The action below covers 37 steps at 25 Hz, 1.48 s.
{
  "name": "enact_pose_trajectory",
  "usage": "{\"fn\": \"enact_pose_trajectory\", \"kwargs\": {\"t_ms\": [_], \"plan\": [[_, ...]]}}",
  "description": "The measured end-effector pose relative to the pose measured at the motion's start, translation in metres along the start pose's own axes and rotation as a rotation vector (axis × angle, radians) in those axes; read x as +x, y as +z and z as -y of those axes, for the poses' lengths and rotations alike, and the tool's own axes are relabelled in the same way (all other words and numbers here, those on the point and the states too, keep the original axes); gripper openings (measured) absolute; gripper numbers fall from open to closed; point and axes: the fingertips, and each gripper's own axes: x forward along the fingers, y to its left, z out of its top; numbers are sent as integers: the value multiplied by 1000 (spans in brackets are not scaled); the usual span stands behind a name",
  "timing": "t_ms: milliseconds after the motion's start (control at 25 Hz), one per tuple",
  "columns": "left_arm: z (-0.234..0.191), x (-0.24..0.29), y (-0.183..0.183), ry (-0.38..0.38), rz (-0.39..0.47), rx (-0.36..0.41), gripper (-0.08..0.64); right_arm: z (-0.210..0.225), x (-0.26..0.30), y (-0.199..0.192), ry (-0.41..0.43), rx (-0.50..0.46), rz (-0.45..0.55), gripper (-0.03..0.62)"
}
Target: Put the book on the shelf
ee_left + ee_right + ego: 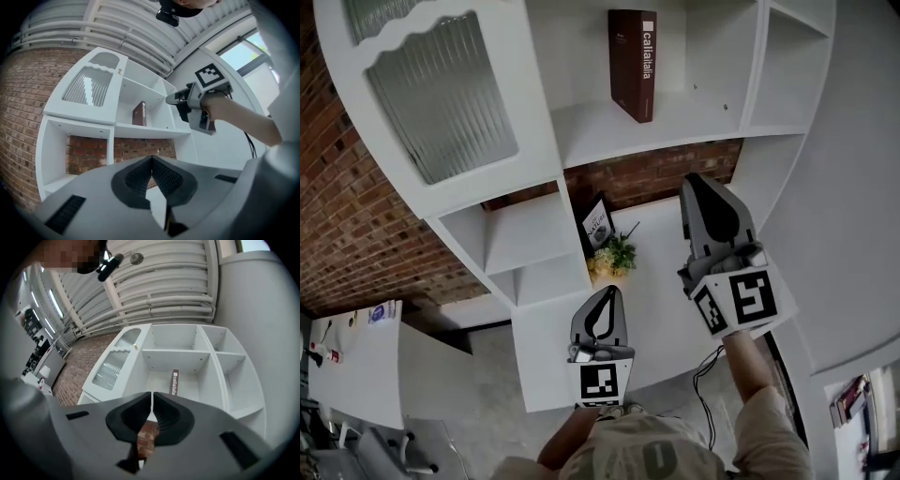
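A dark red book (633, 64) with white print on its spine stands upright in a middle compartment of the white shelf unit (581, 131); the book (139, 114) shows in the left gripper view and the book (174, 382) in the right gripper view too. My right gripper (696, 181) hangs below that compartment, apart from the book, its jaws together and nothing between them. My left gripper (607, 292) is lower and nearer, over the white counter (661, 309), jaws together and empty.
A small potted plant (615, 255) and a small leaning book (597, 225) sit on the counter under the shelf. A ribbed glass cabinet door (441, 89) is at the left. Brick wall (356, 234) lies behind. A cable (708, 370) trails near my right arm.
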Motion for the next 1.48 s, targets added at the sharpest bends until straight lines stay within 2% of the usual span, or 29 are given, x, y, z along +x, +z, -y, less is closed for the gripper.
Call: {"fn": "enact_pose_trajectory", "kwargs": {"t_ms": [120, 200, 320, 480, 800, 1000, 1480], "plan": [[-3, -4, 0, 14, 5, 6, 12, -22, -39, -30, -28, -10, -33, 23], [-7, -8, -2, 17, -1, 24, 12, -38, -62, -64, -50, 47, -89, 23], [-7, -11, 7, 13, 45, 42, 12, -67, -87, -117, -11, 112, -199, 21], [-7, -15, 10, 13, 57, 45, 12, -88, -107, -149, 8, 76, -282, 15], [-13, -16, 12, 28, 62, 1, 12, -95, -114, -152, 8, 49, -311, 15], [-16, -20, 7, 34, 54, 0, 12, -89, -123, -165, -28, 99, -348, 15], [-18, -24, -2, 38, 27, -30, 12, -104, -123, -166, 10, 85, -366, 15]]}}
